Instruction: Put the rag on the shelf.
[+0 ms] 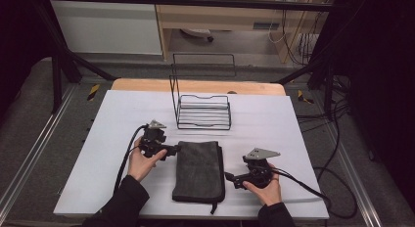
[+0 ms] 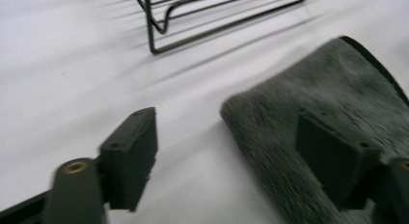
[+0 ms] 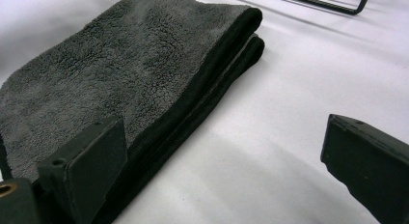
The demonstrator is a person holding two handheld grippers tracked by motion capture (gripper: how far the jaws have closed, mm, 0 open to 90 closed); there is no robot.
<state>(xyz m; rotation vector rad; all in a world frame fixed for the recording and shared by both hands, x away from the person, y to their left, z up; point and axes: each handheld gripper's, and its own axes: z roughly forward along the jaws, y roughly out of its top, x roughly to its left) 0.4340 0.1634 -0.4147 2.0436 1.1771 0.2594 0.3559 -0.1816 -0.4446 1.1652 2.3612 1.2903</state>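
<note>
Towel: dark grey, fluffy, folded flat, near the front of the white table, between the two grippers.
Left gripper: at the far left corner of the towel, jaws wide open, holding nothing. One jaw over bare table, the other over the fluffy top, likely so the corner ends up between them for a pinch.
Right gripper: low at the towel's right side, close to the front. Jaws wide open, holding nothing. One jaw right by the thick folded edge, the other over bare table, likely ready to close on that edge.
Wire rack: black, empty, farther back on the table, well apart from the towel. Maybe the place for the towel later.
Step now: probably lining up both grippers for a grab. No lift yet; towel flat on the table.
Why two grippers: soft cloth flops, so a hold on each side probably keeps it neat.
</note>
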